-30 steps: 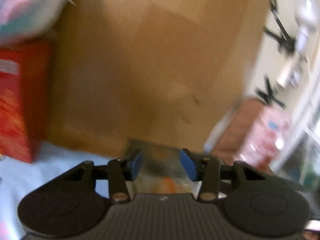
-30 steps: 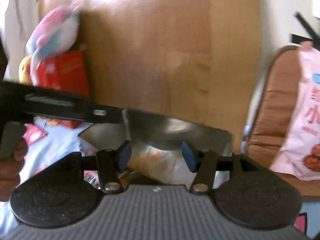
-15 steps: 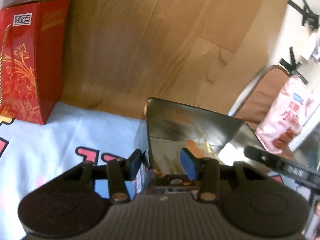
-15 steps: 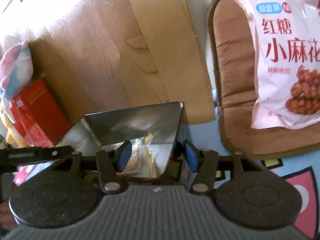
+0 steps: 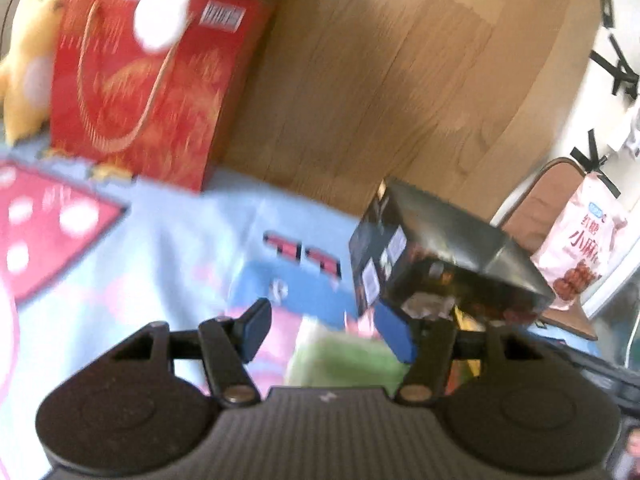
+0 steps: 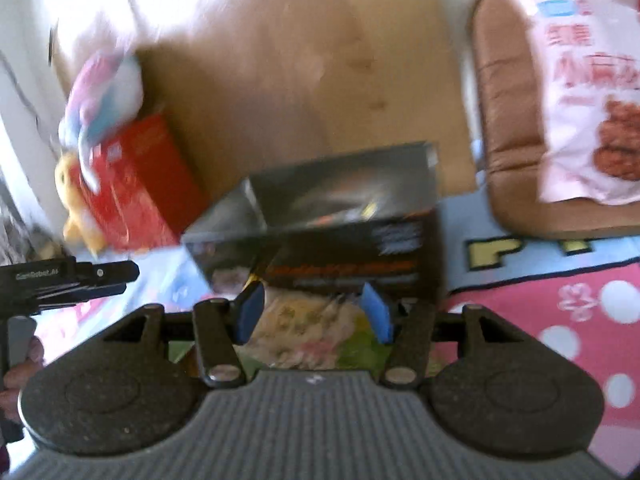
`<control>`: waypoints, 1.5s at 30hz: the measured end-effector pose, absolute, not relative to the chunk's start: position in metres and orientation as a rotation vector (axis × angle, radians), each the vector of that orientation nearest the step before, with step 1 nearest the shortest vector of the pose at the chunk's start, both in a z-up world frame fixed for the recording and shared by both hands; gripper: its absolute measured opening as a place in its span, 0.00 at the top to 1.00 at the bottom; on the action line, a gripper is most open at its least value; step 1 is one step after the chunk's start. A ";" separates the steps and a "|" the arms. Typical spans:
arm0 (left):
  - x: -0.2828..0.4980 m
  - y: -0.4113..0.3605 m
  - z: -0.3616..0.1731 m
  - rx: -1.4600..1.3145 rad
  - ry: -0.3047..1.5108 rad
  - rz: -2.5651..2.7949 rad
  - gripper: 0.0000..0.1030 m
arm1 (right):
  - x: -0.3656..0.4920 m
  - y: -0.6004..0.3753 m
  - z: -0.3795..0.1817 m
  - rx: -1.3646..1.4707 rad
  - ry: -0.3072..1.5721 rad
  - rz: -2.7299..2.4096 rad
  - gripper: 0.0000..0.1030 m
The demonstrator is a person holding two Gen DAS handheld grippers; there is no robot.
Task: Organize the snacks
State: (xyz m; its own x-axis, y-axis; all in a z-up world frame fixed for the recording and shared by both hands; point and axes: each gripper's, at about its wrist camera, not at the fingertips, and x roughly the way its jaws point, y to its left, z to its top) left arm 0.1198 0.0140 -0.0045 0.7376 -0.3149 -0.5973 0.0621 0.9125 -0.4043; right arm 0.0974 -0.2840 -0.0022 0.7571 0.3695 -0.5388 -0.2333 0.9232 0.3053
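A dark open box (image 5: 444, 256) with a shiny silver lining lies on the patterned cloth; it also shows in the right wrist view (image 6: 340, 220). Snack packets spill from its open end. My left gripper (image 5: 326, 332) is open and empty, to the left of the box, over a green packet (image 5: 344, 364). My right gripper (image 6: 310, 314) is open around a pale crinkly snack packet (image 6: 308, 328) at the box's mouth; I cannot tell whether the pads touch it.
A red gift box (image 5: 144, 92) with a yellow plush toy (image 5: 28, 52) stands at the back left against a wooden board (image 5: 380, 80). A pink snack bag (image 6: 588, 80) rests on a brown cushioned chair (image 6: 504, 112) to the right.
Both grippers have pulled back from the box. The left one has swung left and opened wider. The box's open end now faces the grippers.
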 end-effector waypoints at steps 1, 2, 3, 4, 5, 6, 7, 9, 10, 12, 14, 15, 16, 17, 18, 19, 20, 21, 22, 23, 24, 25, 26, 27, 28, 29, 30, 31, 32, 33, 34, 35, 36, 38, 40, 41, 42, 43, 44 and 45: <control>0.117 0.016 -0.009 -0.394 0.733 -0.230 0.46 | 0.104 -0.277 -0.007 0.215 0.644 0.326 0.45; 0.118 0.015 -0.015 -0.406 0.767 -0.236 0.47 | 0.109 -0.273 -0.012 0.212 0.666 0.318 0.44; 0.116 0.015 -0.017 -0.411 0.795 -0.242 0.52 | 0.106 -0.270 -0.012 0.216 0.671 0.311 0.42; 0.112 0.014 -0.020 -0.415 0.804 -0.268 0.53 | 0.102 -0.268 -0.010 0.212 0.680 0.310 0.42; 0.105 0.014 -0.021 -0.413 0.802 -0.294 0.53 | 0.096 -0.265 -0.007 0.199 0.685 0.321 0.42; 0.098 0.016 -0.019 -0.405 0.797 -0.310 0.53 | 0.087 -0.262 -0.004 0.173 0.693 0.344 0.42; 0.091 0.018 -0.017 -0.397 0.785 -0.318 0.53 | 0.076 -0.260 -0.002 0.142 0.697 0.363 0.42; 0.078 0.026 -0.013 -0.393 0.756 -0.317 0.51 | 0.053 -0.260 0.002 0.125 0.687 0.387 0.43; 0.073 0.032 -0.010 -0.402 0.741 -0.312 0.51 | 0.042 -0.260 0.003 0.131 0.669 0.400 0.43; 0.068 0.041 -0.006 -0.427 0.722 -0.309 0.51 | 0.022 -0.253 0.007 0.144 0.641 0.447 0.43; 0.065 0.041 -0.003 -0.426 0.718 -0.326 0.50 | 0.014 -0.233 0.001 0.131 0.672 0.511 0.43; 0.064 0.039 -0.003 -0.415 0.725 -0.339 0.50 | 0.012 -0.222 -0.003 0.109 0.685 0.530 0.43; 0.063 0.035 -0.003 -0.402 0.735 -0.355 0.50 | 0.012 -0.209 -0.007 0.082 0.690 0.541 0.44; 0.061 0.031 -0.005 -0.394 0.746 -0.369 0.50 | 0.013 -0.201 -0.009 0.066 0.693 0.541 0.44; 0.059 0.028 -0.006 -0.390 0.760 -0.384 0.50 | 0.017 -0.194 -0.012 0.069 0.704 0.539 0.45; 0.057 0.026 -0.008 -0.388 0.774 -0.398 0.50 | 0.021 -0.192 -0.014 0.090 0.720 0.544 0.46; 0.056 0.023 -0.010 -0.389 0.791 -0.411 0.49 | 0.025 -0.190 -0.016 0.115 0.736 0.556 0.48; 0.057 0.020 -0.014 -0.388 0.805 -0.421 0.50 | 0.029 -0.185 -0.019 0.125 0.752 0.566 0.52; 0.058 0.018 -0.018 -0.391 0.820 -0.434 0.53 | 0.031 -0.181 -0.022 0.116 0.760 0.565 0.60; 0.060 0.015 -0.024 -0.398 0.841 -0.445 0.56 | 0.030 -0.178 -0.025 0.098 0.761 0.553 0.63; 0.062 0.012 -0.030 -0.416 0.861 -0.468 0.66 | 0.030 -0.176 -0.025 0.093 0.747 0.553 0.64; 0.063 0.011 -0.031 -0.441 0.867 -0.477 0.67 | 0.028 -0.175 -0.025 0.094 0.747 0.550 0.66; 0.065 0.009 -0.029 -0.440 0.872 -0.488 0.67 | 0.026 -0.175 -0.024 0.089 0.746 0.544 0.66; 0.065 0.006 -0.025 -0.430 0.866 -0.501 0.67 | 0.022 -0.174 -0.023 0.073 0.731 0.531 0.66; 0.065 0.002 -0.018 -0.416 0.852 -0.518 0.67 | 0.019 -0.177 -0.019 0.061 0.708 0.521 0.66; 0.067 -0.003 -0.010 -0.402 0.835 -0.534 0.67 | 0.016 -0.182 -0.016 0.058 0.682 0.515 0.66; 0.068 -0.008 -0.002 -0.389 0.813 -0.548 0.67 | 0.016 -0.188 -0.009 0.068 0.660 0.508 0.66; 0.071 -0.013 0.007 -0.373 0.786 -0.561 0.67 | 0.018 -0.194 -0.004 0.082 0.638 0.501 0.66; 0.076 -0.019 0.017 -0.356 0.754 -0.573 0.67 | 0.021 -0.200 0.003 0.092 0.606 0.492 0.66; 0.081 -0.024 0.024 -0.345 0.733 -0.579 0.67 | 0.025 -0.205 0.010 0.096 0.574 0.481 0.66; 0.087 -0.029 0.033 -0.334 0.712 -0.582 0.67 | 0.031 -0.209 0.017 0.097 0.544 0.470 0.66; 0.097 -0.035 0.041 -0.324 0.693 -0.584 0.67 | 0.036 -0.213 0.023 0.098 0.519 0.458 0.66; 0.105 -0.038 0.047 -0.319 0.680 -0.586 0.67 | 0.044 -0.216 0.027 0.102 0.499 0.447 0.66; 0.125 -0.045 0.054 -0.329 0.659 -0.589 0.67 | 0.061 -0.224 0.035 0.114 0.468 0.423 0.66; 0.148 -0.051 0.056 -0.331 0.650 -0.577 0.66 | 0.085 -0.229 0.037 0.131 0.457 0.404 0.66; 0.157 -0.053 0.054 -0.328 0.654 -0.568 0.66 | 0.098 -0.230 0.036 0.137 0.461 0.393 0.66; 0.167 -0.055 0.051 -0.327 0.668 -0.555 0.66 | 0.109 -0.229 0.034 0.136 0.470 0.384 0.66; 0.176 -0.057 0.047 -0.323 0.683 -0.541 0.66 | 0.121 -0.228 0.030 0.137 0.485 0.375 0.66; 0.182 -0.059 0.043 -0.314 0.696 -0.527 0.65 | 0.126 -0.230 0.027 0.139 0.500 0.369 0.66; 0.187 -0.060 0.041 -0.311 0.707 -0.515 0.61 | 0.133 -0.229 0.023 0.136 0.514 0.366 0.64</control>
